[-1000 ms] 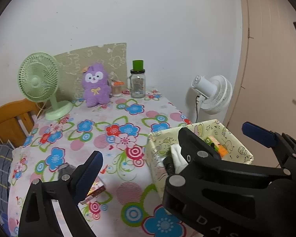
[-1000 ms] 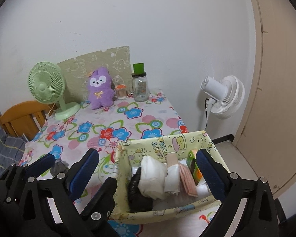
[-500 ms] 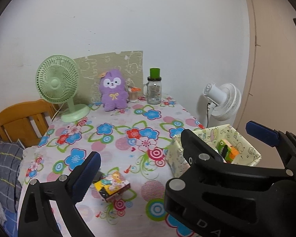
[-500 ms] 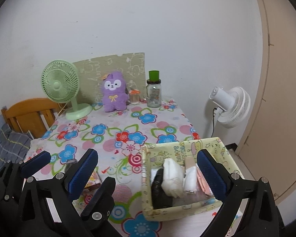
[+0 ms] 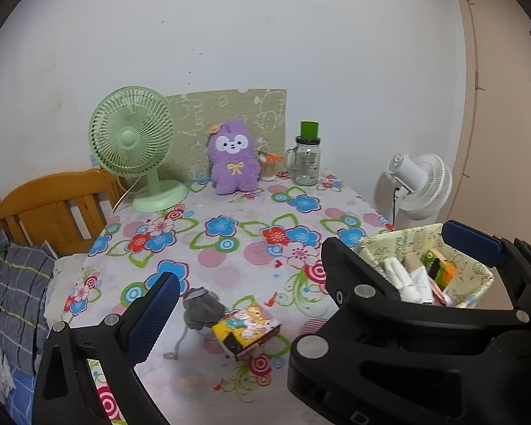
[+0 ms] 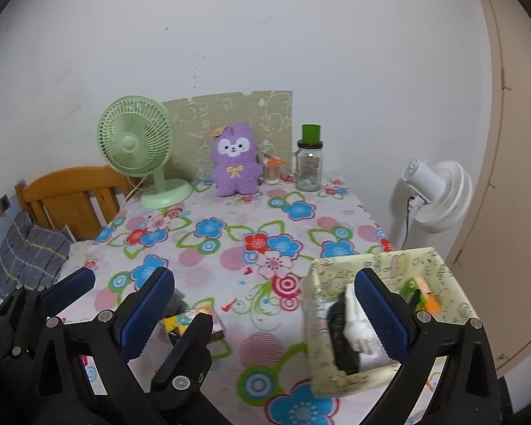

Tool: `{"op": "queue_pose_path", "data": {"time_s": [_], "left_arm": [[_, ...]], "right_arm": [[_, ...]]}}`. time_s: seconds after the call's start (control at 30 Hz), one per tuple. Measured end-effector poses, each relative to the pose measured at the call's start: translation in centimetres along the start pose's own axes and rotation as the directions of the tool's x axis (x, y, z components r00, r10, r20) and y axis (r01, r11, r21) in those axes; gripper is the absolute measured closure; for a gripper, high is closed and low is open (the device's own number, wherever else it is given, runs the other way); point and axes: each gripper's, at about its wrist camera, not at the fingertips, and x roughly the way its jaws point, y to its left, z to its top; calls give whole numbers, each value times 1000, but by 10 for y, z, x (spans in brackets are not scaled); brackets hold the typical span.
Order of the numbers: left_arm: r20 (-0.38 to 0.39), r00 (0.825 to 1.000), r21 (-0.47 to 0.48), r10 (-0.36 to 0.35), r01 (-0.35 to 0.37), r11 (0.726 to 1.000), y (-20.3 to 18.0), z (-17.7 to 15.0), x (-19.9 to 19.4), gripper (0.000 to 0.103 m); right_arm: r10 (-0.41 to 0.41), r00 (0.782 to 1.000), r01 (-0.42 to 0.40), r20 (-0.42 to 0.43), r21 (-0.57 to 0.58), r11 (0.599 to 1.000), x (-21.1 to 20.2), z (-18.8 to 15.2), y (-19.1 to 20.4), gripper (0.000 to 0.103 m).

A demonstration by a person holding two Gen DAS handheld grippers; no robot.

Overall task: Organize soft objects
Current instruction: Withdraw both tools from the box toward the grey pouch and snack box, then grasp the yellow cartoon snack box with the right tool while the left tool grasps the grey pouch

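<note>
Floral table, grey sock (loose), both jaws apart

Both my grippers have pulled back and up from the table; more of the flowered cloth shows in each view than a second ago. The grey sock and the yellow picture box, half hidden under my left gripper before, now lie in plain sight between its fingers. The fabric bin has slid from centre to the right of my right gripper view, its far finger now over the rolled items. Chair and blue bedding have come into view at left.
</note>
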Motion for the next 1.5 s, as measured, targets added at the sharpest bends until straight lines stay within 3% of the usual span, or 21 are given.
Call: {"op": "queue_pose_path", "data": {"time_s": [0.2,0.47,0.93,1.5], "left_arm": [[-1,1000,-6,15,-15,1000,17,-4,5,1],[-21,999,-5,44,-45,999,35,-16,21,1],[-122,992,-20,31,-34,999,57,-41,60,1],[-233,972,-27,39,-47,999,79,-76,96,5]], "right_arm": [[14,999,-15,36,6,1000,5,-4,16,0],[47,999,-46,-17,1,999,31,-15,34,0],[72,990,-72,-121,2,997,80,-40,51,0],[119,956,-136,-268,-45,990,135,-71,70,0]]}}
